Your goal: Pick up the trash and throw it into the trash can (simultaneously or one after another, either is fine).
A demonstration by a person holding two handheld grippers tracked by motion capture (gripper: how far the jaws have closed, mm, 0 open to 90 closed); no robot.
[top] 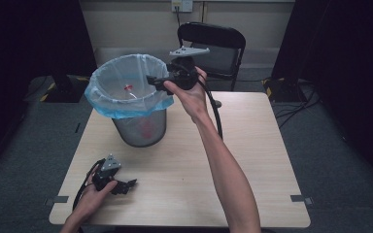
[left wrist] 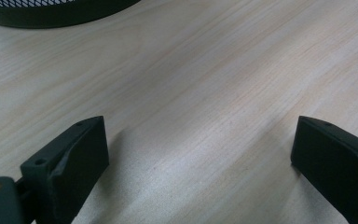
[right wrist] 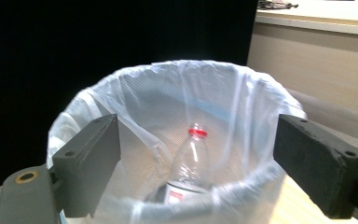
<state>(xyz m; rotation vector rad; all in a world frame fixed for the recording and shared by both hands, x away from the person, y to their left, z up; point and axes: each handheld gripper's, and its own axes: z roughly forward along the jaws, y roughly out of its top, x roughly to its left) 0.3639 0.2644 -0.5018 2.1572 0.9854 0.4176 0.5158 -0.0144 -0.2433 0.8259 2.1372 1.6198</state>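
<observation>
The bottle (right wrist: 191, 163) stands inside the lined bin (top: 126, 90), red cap up, leaning slightly, below and ahead of the right gripper (top: 167, 82), whose jaws hang released and empty at the rim. The left gripper (top: 121, 185), also released, rests low over the counter (top: 252, 160), well apart from the bin.

Beyond my worktop (top: 252, 160) stands a black folding chair (top: 218, 46); cables (top: 296, 104) trail across the grey floor (top: 340, 165).
</observation>
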